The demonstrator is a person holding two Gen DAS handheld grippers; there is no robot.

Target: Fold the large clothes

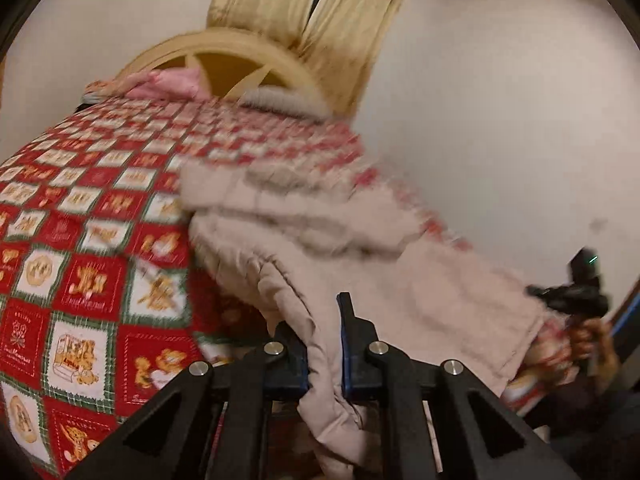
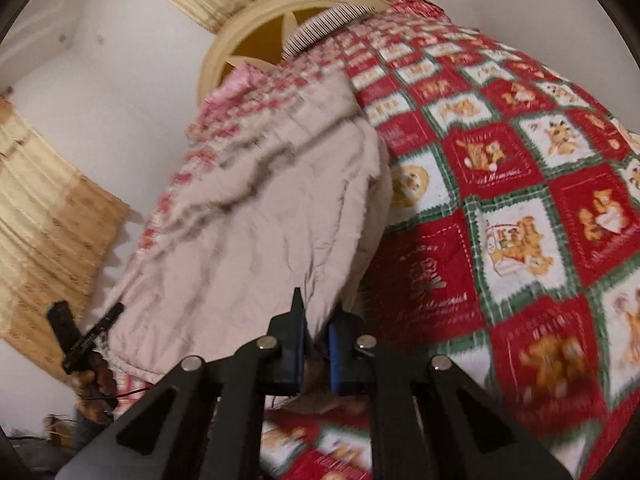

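A large pale pink padded garment (image 1: pixel 360 264) lies along the edge of a bed with a red, white and green patchwork quilt (image 1: pixel 80 240). My left gripper (image 1: pixel 322 320) is shut on one bottom corner of the garment, with fabric bunched between the fingers. My right gripper (image 2: pixel 316 316) is shut on the other corner of the garment (image 2: pixel 248 232). The right gripper also shows at the far right of the left wrist view (image 1: pixel 576 292), and the left gripper at the lower left of the right wrist view (image 2: pixel 80 336). The frames are motion-blurred.
The quilt (image 2: pixel 520 200) covers the whole bed. A cream round headboard (image 1: pixel 224 56) stands at the far end, with a pink pillow (image 1: pixel 176 80) and a grey one (image 1: pixel 280 100). Yellow curtains (image 1: pixel 312 8) hang on the white wall (image 1: pixel 500 120).
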